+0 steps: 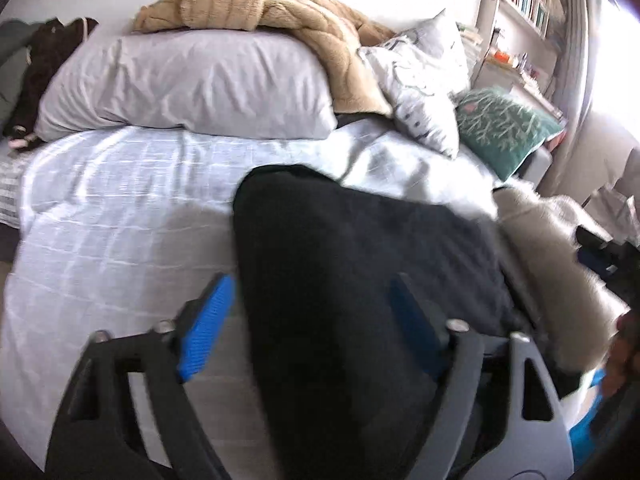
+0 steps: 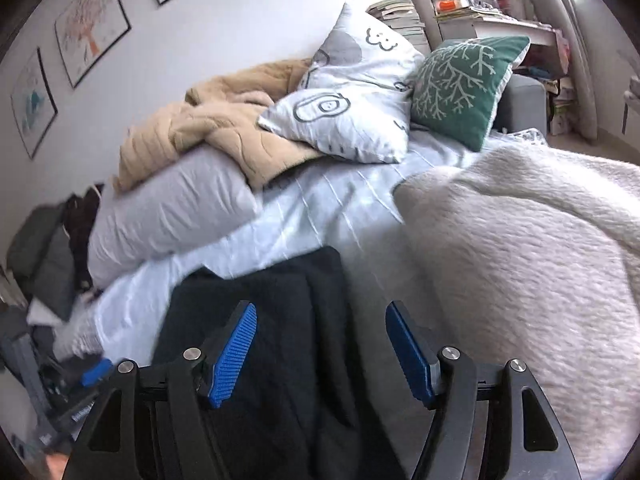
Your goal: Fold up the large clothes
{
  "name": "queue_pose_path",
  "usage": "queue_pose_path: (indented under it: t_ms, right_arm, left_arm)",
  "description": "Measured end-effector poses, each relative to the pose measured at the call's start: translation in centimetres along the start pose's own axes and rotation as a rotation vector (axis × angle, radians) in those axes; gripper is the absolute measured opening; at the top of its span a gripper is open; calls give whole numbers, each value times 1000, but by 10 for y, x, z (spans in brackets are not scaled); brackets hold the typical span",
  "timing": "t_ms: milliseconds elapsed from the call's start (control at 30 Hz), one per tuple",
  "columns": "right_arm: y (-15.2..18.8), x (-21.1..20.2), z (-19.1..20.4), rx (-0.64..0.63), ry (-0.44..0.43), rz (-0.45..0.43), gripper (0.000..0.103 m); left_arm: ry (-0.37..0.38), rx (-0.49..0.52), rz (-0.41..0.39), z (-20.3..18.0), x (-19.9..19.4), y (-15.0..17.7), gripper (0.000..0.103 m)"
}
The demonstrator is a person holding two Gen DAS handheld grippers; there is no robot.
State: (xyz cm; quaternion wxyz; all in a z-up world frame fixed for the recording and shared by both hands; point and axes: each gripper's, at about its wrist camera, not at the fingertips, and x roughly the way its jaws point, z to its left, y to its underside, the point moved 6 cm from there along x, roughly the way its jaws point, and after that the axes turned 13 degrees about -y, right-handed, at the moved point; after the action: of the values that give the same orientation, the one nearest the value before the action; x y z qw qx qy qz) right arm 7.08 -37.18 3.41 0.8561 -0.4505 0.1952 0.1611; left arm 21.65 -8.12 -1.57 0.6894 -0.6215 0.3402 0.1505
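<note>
Now both our tools gape over dark garment (image 1: 360, 272) on bed (image 1: 120, 216): left tool (image 1: 308, 320), right tool (image 2: 320, 340) grip nothing. We judge cloth spread flat for folding.

The dark folded cloth (image 2: 256, 320) lies on the pale checked bed cover (image 2: 320, 216), at six o'clock in the right wrist view. The fluffy white blanket (image 2: 520, 260) lies beside it at three o'clock. Behind the cloth, at ten o'clock, the big grey pillow (image 2: 172, 216) rests on the cover. The tan fuzzy blanket (image 2: 224, 128) lies on top of that pillow. At twelve o'clock the white pillow with drawings (image 2: 360, 96) leans on the tan blanket. The green cushion with a branch pattern (image 2: 464, 88) sits just beside it, at one o'clock.
</note>
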Motion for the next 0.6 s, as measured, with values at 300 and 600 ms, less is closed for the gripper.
queue_pose_path:
  t_ms: [300, 600]
  right_arm:
    - [20, 93, 61, -205, 20, 82, 43]
    - [62, 153, 2, -248, 227, 232, 37]
  left_arm:
    - [71, -1, 103, -35, 66, 0, 36]
    - [49, 57, 166, -51, 102, 31, 37]
